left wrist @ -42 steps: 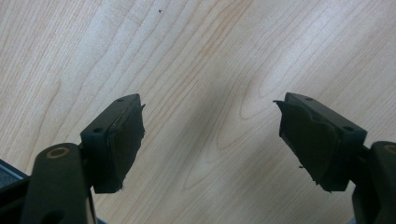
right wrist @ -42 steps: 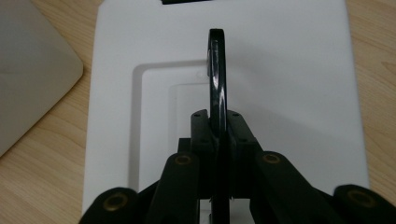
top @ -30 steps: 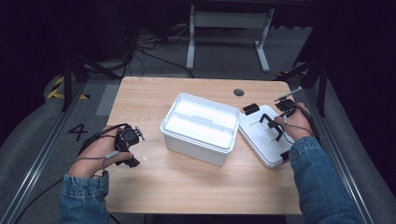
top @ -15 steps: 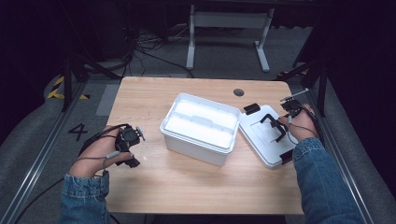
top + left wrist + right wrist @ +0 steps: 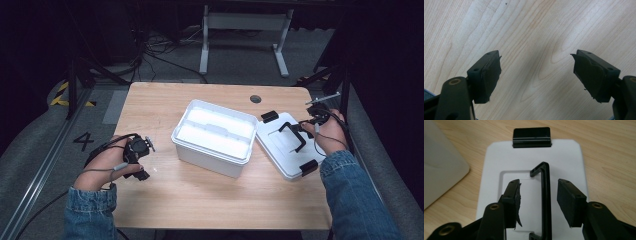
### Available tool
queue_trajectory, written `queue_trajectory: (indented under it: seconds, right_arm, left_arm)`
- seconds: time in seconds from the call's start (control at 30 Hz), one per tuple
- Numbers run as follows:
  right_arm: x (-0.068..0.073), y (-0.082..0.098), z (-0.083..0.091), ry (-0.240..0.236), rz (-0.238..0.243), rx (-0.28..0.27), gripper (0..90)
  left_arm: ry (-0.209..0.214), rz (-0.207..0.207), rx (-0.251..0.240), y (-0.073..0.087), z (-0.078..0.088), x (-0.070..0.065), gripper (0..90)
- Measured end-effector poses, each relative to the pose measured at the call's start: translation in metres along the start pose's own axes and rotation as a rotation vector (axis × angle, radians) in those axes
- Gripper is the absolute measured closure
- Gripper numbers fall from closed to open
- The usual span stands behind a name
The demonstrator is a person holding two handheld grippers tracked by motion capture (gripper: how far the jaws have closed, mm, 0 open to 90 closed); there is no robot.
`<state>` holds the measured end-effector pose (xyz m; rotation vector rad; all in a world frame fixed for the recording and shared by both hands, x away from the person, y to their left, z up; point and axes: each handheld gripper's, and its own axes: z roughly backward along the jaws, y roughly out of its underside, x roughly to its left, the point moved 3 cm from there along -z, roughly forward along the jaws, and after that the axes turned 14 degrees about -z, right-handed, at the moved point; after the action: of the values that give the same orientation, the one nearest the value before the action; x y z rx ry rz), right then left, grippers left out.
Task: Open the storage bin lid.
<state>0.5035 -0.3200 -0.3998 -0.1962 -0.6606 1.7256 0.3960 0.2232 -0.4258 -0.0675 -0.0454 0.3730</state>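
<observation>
White lid with black handle, flat on counter right of open white bin.
Right gripper: jaws just opened, astride handle, not gripping. Left gripper: jaws wide, empty.

Light wood-grain table with rounded corners, a dark round grommet hole near its far edge. Grey carpeted floor all round. Beyond the table, a white metal stand on two feet; black cables tangled on the carpet to its left. Left side: a metal floor rail, a painted "4", yellow-black hazard tape (partly hidden behind a black strut). Surroundings beyond fall into darkness; lighting brightest on the tabletop.
</observation>
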Motion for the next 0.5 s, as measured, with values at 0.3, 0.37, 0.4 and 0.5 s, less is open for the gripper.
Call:
queue_trajectory:
  seconds: [0.3, 0.37, 0.4, 0.5]
  right_arm:
    - [0.034, 0.010, 0.033, -0.063, 0.091, -0.057, 53.4]
    - [0.044, 0.015, 0.039, -0.082, 0.114, -0.068, 53.3]
    - [0.044, 0.015, 0.039, -0.082, 0.114, -0.068, 53.3]
    - [0.062, 0.026, 0.048, -0.116, 0.144, -0.067, 51.7]
  left_arm:
    - [0.009, 0.010, 0.004, 0.006, -0.001, -0.004, 22.9]
    - [0.003, 0.016, 0.005, 0.008, -0.001, -0.003, 22.9]
    - [0.003, 0.016, 0.005, 0.008, -0.001, -0.003, 23.0]
    - [0.002, 0.019, 0.004, 0.009, -0.001, -0.005, 22.9]
